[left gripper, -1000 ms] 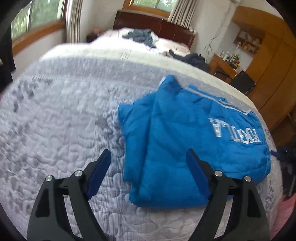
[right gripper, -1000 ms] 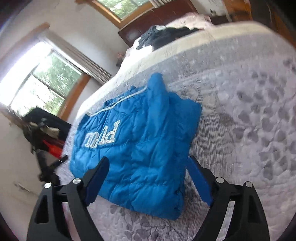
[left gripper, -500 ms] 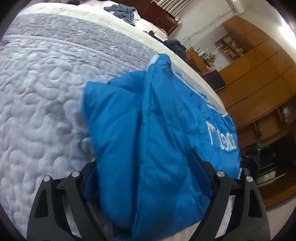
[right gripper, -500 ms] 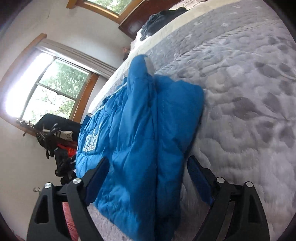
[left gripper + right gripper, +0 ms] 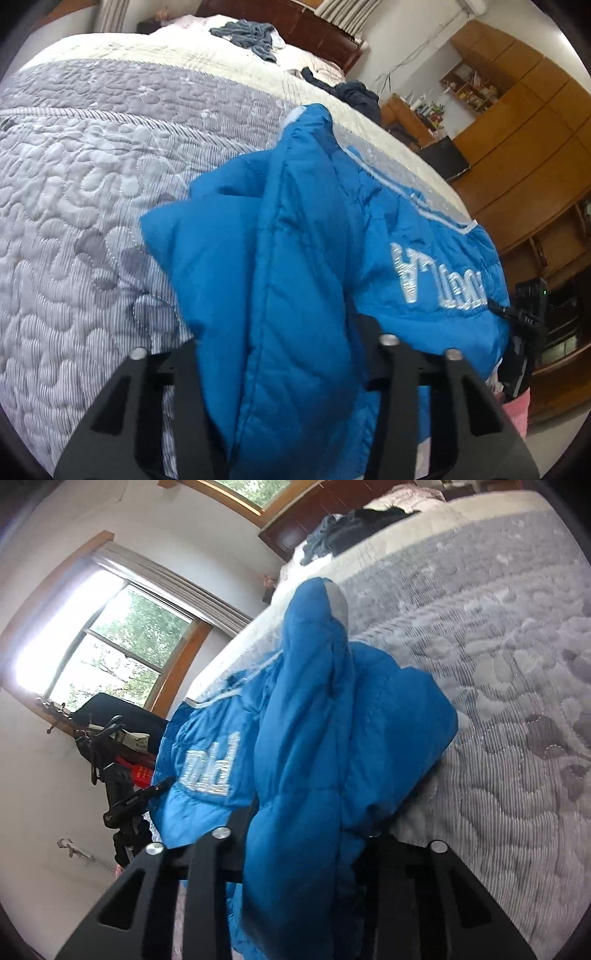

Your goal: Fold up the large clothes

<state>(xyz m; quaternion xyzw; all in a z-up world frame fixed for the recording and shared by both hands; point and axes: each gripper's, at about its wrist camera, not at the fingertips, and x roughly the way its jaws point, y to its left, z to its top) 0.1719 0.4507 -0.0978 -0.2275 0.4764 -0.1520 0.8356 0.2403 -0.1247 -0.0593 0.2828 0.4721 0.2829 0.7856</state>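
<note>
The blue puffer jacket (image 5: 295, 266) lies partly folded on the grey quilted bedspread (image 5: 92, 177), near the bed's foot edge, with one bulky fold of it raised toward each camera. White embroidered lettering (image 5: 439, 284) shows on the flat part of the jacket, and a white trim line runs along the jacket's far edge. A sleeve or collar end stands up at the jacket's far side, showing a pale grey lining in the right wrist view (image 5: 338, 602).

The left gripper (image 5: 280, 354) has its black jaws drawn in against a thick ridge of the jacket, the padded cloth bulging out between and over them; the fingertips themselves are buried in the fabric. The right gripper (image 5: 306, 838) is likewise pressed in on another thick fold of the jacket (image 5: 314, 738), its fingertips hidden by the cloth, the jaws narrowed onto it.

Beyond the jacket, the bedspread gives way to a cream band and then pillows with dark clothes (image 5: 247, 33) heaped by the wooden headboard. To the side of the jacket past the bed edge stand wooden cabinets (image 5: 517, 129); on the opposite side, in the right wrist view, a bright window (image 5: 110, 642) sits in the wall.
</note>
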